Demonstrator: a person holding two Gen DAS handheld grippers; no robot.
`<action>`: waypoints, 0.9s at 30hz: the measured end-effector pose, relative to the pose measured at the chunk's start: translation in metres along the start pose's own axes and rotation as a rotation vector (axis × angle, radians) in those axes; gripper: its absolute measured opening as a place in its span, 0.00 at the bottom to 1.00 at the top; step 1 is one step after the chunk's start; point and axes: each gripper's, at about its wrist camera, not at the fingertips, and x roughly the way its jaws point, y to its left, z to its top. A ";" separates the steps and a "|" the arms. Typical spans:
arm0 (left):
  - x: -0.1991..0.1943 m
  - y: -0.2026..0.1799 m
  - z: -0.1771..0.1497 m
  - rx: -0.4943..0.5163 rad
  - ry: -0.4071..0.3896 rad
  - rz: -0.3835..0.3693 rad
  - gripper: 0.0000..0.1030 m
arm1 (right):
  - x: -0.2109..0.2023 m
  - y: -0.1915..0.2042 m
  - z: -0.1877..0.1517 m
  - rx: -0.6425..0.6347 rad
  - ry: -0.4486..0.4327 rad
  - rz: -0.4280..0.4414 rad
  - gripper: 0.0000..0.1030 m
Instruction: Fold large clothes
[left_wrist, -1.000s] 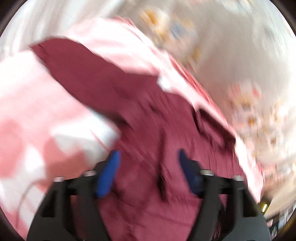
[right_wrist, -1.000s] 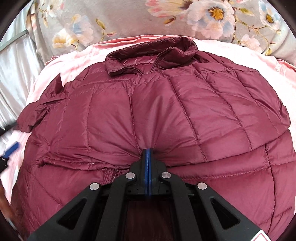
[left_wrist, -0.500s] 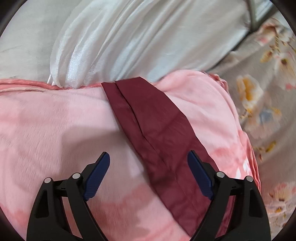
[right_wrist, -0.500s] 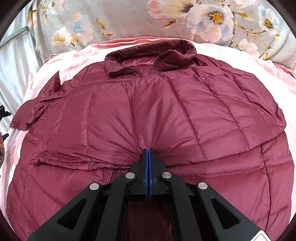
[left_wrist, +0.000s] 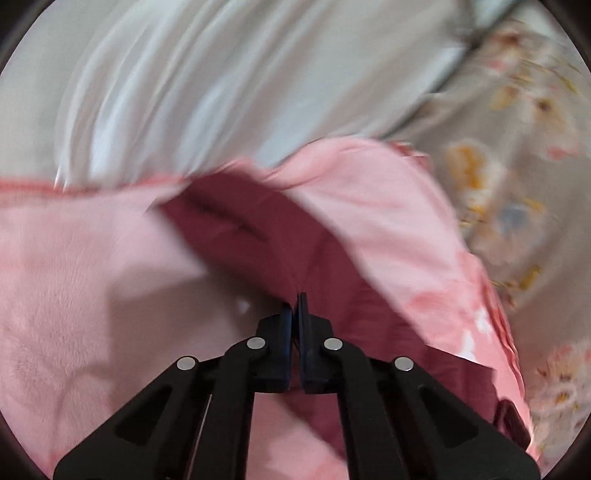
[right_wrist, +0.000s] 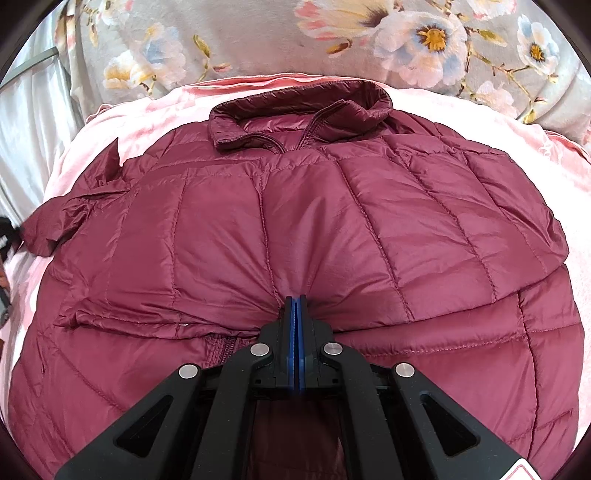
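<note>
Maroon puffer jacket (right_wrist: 332, 229) fabric is pinched at the near edge of the right wrist view, where the right gripper (right_wrist: 297, 301) is clenched on a quilted fold at the garment's middle, the panels puckering toward its closed jaws. Around that grip the jacket is spread face up on a pink blanket (right_wrist: 155, 110), zip closed, collar (right_wrist: 299, 107) at the far end. At the far left, a crumpled sleeve (right_wrist: 59, 225) trails off the body toward the blanket's edge.

In the blurred left wrist view, the left gripper (left_wrist: 294, 299) is seen clamped shut on that sleeve (left_wrist: 251, 236), a maroon strip running away across the blanket (left_wrist: 74, 277) toward a white sheet (left_wrist: 221, 74) and floral bedding (left_wrist: 517, 184) beyond.

The step in hand is judged to be folding the sleeve inward over the body. It would be done best if the sleeve were lifted just clear of the blanket, carried across in a flat arc, and laid along the quilting lines, while the centre is kept pinned by the right gripper so the slippery shell is not dragged. Tension should be kept light so that the shoulder seam is not twisted.
</note>
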 end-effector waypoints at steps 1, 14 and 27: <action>-0.013 -0.016 -0.001 0.038 -0.021 -0.033 0.01 | 0.000 0.000 0.000 0.000 0.000 0.001 0.00; -0.196 -0.309 -0.159 0.736 -0.074 -0.587 0.01 | -0.067 -0.030 -0.021 0.152 -0.170 0.031 0.23; -0.150 -0.259 -0.246 0.563 0.310 -0.613 0.54 | -0.111 -0.081 -0.037 0.209 -0.164 0.023 0.38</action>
